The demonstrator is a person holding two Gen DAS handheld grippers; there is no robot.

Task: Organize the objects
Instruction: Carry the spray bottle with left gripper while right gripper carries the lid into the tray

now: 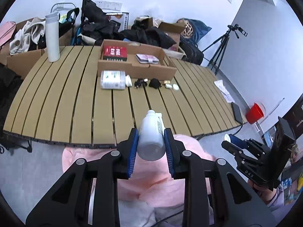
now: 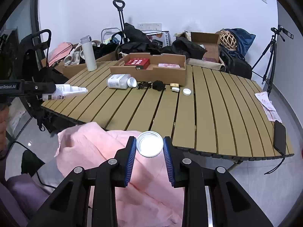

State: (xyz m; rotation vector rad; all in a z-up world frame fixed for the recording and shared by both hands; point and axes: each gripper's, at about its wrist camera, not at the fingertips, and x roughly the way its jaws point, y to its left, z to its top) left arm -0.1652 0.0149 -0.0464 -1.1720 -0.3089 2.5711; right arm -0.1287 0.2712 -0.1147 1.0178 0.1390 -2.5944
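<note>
My left gripper (image 1: 151, 130) is shut on a small white bottle (image 1: 151, 141), whose nozzle points away over the near edge of the slatted table (image 1: 66, 104). In the right wrist view the same bottle (image 2: 64, 92) sticks out sideways from the left gripper (image 2: 55, 89) at the far left. A round white cap (image 2: 149, 144), its hollow side facing the camera, is pinched between the blue pads of my right gripper (image 2: 149, 139). Both grippers hang in front of the table, above pink cloth (image 2: 117, 151).
At the table's back stands a cardboard box (image 1: 136, 70) with a red box (image 1: 115, 53) and a pink case (image 1: 146, 58). In front of it lie a large white bottle (image 1: 111, 79), black cables, a pouch and small caps. A tall white flask (image 1: 52, 37) stands left; a phone (image 1: 236, 112) lies right.
</note>
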